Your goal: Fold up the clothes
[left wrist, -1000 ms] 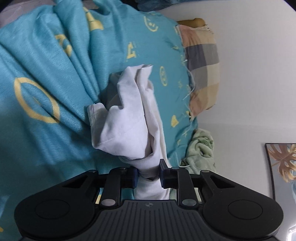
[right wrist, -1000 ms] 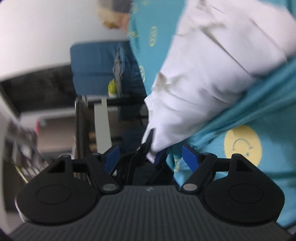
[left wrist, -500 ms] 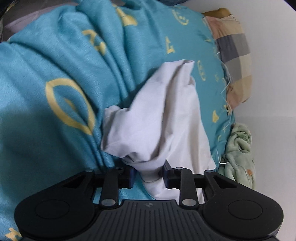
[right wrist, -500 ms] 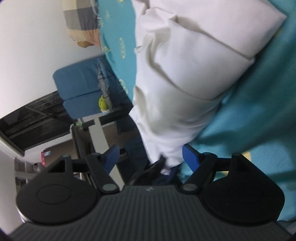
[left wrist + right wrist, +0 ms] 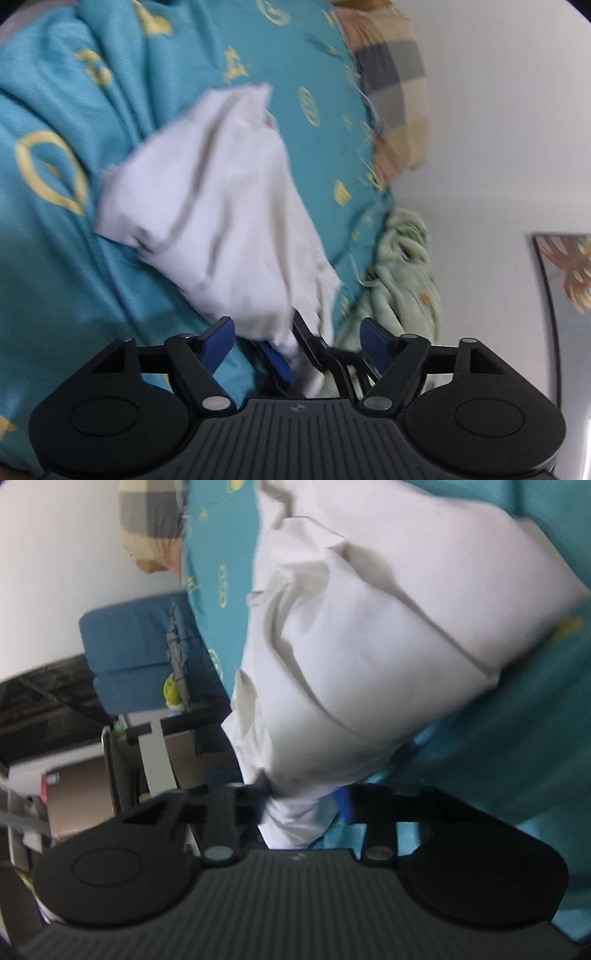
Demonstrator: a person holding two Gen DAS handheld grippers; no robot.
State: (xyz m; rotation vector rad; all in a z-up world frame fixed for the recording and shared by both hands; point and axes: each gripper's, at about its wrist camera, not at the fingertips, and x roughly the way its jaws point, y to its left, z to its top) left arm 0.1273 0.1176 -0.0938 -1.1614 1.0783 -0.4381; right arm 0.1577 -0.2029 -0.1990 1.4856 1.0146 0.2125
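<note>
The white garment lies bunched on the teal bedspread of the bed. The right gripper has its fingers clenched on one end, probably to anchor a fold, while the left gripper has its fingers spread, released, the cloth's edge loose between them.

White garment edges motion-blurred

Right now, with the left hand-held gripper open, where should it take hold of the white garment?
Probably the hemmed corner of the white garment that juts left over the teal blanket. It is a thick, free fold, far from the end the right hand-held gripper pinches. Bring the left hand-held gripper in from the left, one finger under the hem.
</note>
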